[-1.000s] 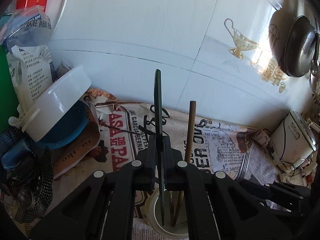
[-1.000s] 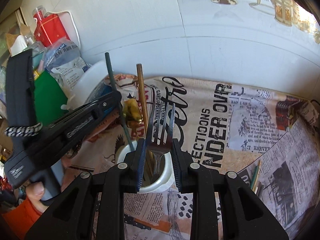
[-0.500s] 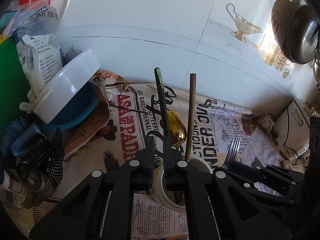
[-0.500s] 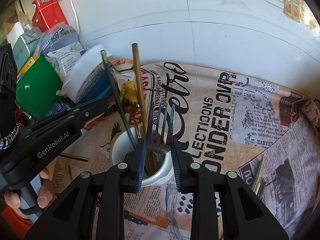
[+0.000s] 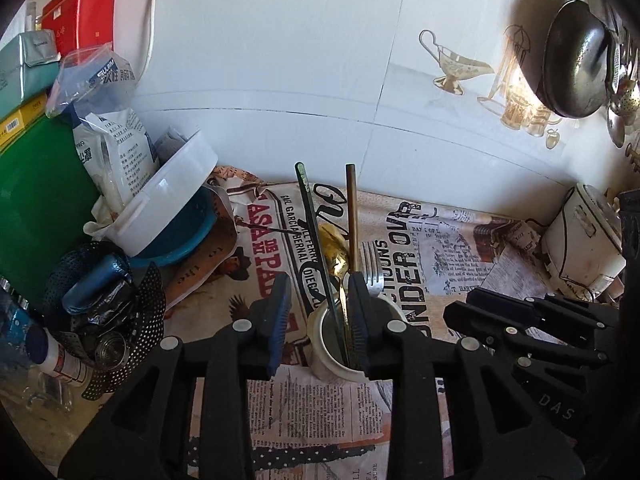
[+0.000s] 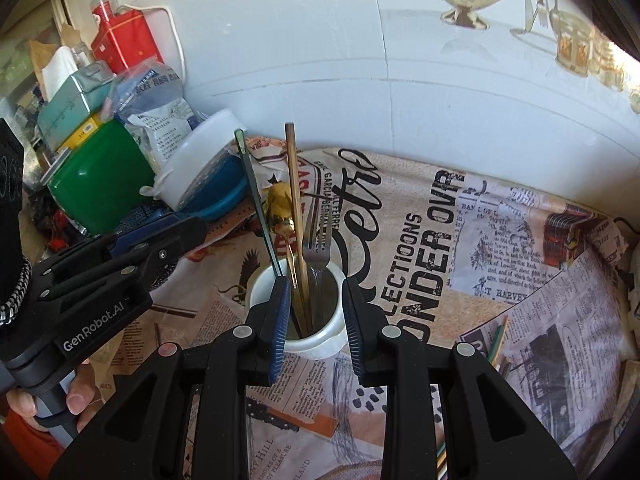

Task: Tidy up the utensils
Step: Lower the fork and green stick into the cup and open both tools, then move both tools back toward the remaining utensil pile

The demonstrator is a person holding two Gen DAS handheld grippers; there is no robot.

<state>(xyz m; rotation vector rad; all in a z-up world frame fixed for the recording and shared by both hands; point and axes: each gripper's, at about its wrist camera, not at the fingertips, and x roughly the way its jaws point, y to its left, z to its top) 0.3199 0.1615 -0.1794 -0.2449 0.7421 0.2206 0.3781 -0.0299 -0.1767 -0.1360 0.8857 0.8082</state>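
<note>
While the left gripper (image 5: 319,292) opens: its jaws are spreading around the dark green chopstick (image 5: 316,236), which stands between the pads with neither pad pressing on it
Right gripper (image 6: 317,292): narrow gap, nothing clamped, and through that gap you see the cup and the fork beyond
Hand: fingers (image 6: 78,394) curl round the left tool's grip, low at the left of the right wrist view
White cup (image 6: 316,344): upright on the cloth, right in front of both grippers, and this is where the utensils are going
Cup contents, counted: one dark green chopstick, one brown chopstick (image 6: 294,192), one gold spoon (image 6: 280,212) bowl up, one silver fork (image 6: 318,240) tines up; four pieces, all leaning on the rim
Newspaper-print cloth (image 6: 520,280): covers the counter under the cup
Loose sticks (image 6: 498,340): thin green and yellow ones lie on the cloth's right side, well apart from the cup; chopsticks by the look, number too small to tell
Done so far: by my read, four utensils are parked and both grippers are free
Left to do: probably those loose sticks, so the job looks well along but not finished
Clutter at left: tubs, bags and boxes, not part of this job as far as I can judge
</note>
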